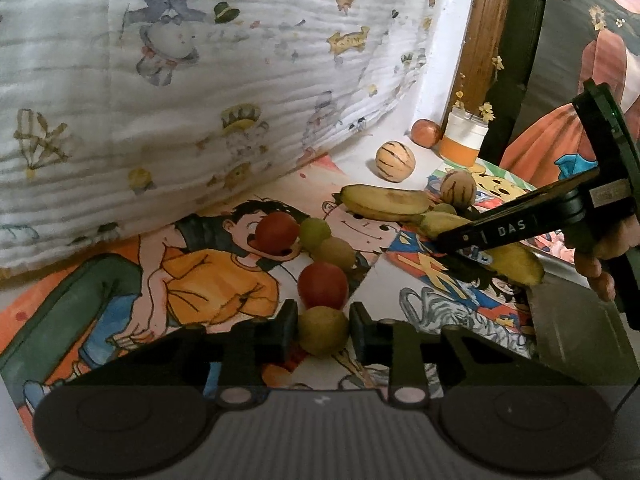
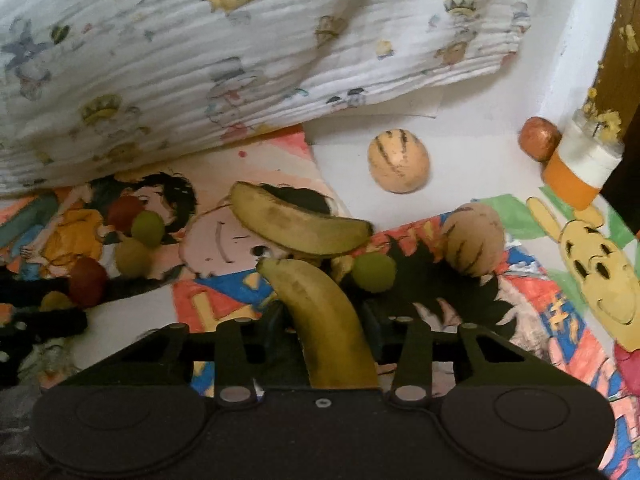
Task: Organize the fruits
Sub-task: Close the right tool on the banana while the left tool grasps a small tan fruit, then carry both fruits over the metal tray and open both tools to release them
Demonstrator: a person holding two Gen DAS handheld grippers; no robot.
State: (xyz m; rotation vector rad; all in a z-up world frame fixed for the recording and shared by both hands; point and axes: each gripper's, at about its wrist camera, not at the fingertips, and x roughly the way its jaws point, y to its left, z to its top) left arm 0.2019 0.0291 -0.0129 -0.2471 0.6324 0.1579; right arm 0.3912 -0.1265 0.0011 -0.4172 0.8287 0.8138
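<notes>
The left gripper (image 1: 323, 330) is clamped on a yellow-green fruit (image 1: 322, 330) at the near end of a line of red and green fruits (image 1: 322, 285), apparently extending that sorted row. The right gripper (image 2: 326, 334) grasps a banana (image 2: 328, 320), its tip touching a second banana (image 2: 300, 222) mid-table (image 2: 460, 160), seemingly to pair them.
</notes>
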